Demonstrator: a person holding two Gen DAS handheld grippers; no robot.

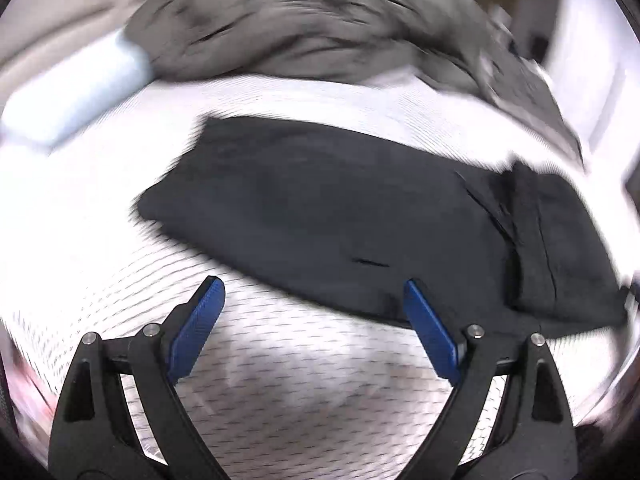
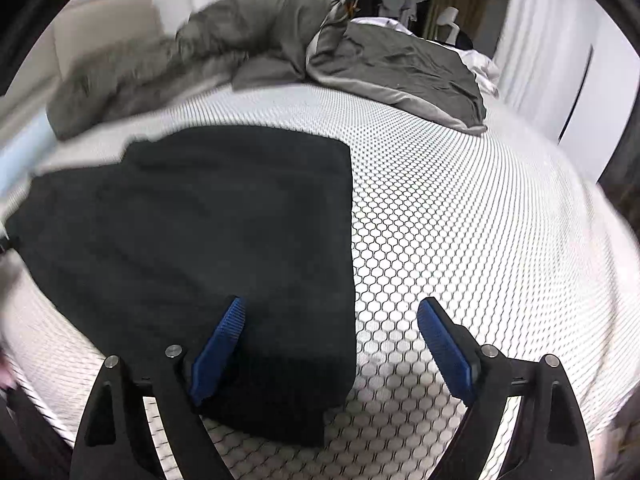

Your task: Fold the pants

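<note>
Black pants (image 1: 340, 216) lie flat on the white patterned bed cover (image 1: 280, 380), folded over at their right end. My left gripper (image 1: 314, 286) is open and empty, hovering at the pants' near edge. In the right wrist view the pants (image 2: 200, 232) fill the left half of the bed cover (image 2: 460, 220). My right gripper (image 2: 330, 306) is open and empty above the pants' right edge, its left finger (image 2: 220, 344) over the fabric. The left wrist view is blurred.
A rumpled grey duvet (image 2: 360, 60) lies across the far side of the bed and also shows in the left wrist view (image 1: 320, 28). A pale blue pillow (image 1: 72, 92) sits at far left. A white wardrobe (image 2: 592, 92) stands at the right.
</note>
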